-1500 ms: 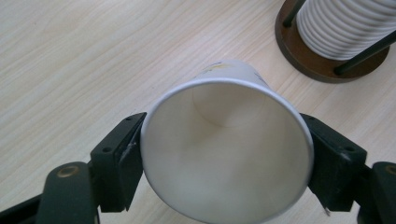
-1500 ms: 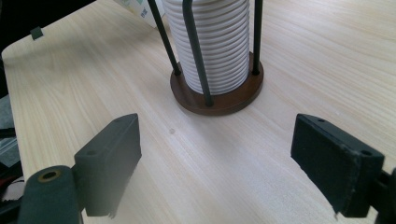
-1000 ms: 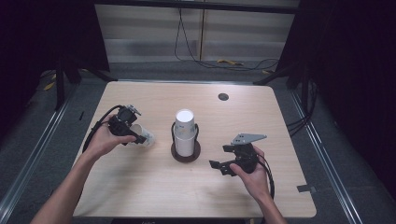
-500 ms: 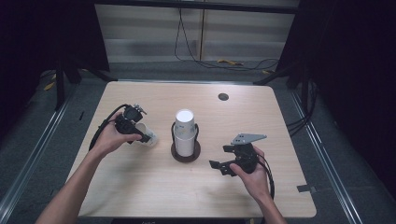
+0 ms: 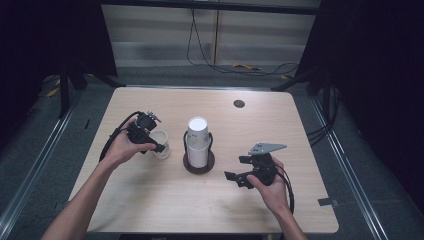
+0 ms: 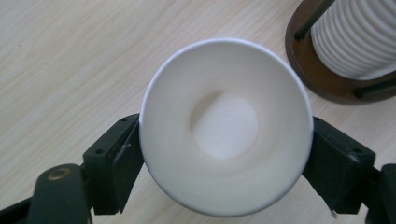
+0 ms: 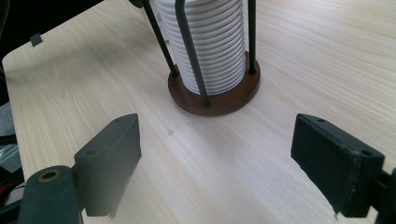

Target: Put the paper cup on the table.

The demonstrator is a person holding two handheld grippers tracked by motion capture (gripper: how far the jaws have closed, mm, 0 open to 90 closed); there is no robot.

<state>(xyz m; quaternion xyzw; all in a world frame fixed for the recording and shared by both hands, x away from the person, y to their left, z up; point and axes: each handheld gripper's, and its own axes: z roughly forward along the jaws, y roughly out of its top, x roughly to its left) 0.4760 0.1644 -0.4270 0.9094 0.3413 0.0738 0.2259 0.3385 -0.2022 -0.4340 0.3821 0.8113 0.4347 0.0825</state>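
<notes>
White paper cup (image 6: pixel 225 126) upright between your left gripper's (image 5: pixel 159 146) just-opening jaws | pads beside its rim, contact unclear | your right gripper (image 7: pixel 229 158) spread, holding nothing

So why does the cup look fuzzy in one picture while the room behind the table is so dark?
In the left gripper view the paper cup sits so close that its near rim blurs, and its white nearly washes out. In the high view light falls on the table alone, leaving the surroundings black. In the right gripper view the cup stack stays sharp.

Paper cup (image 5: pixel 161 144) just left of cup holder (image 5: pixel 198 162)
</notes>
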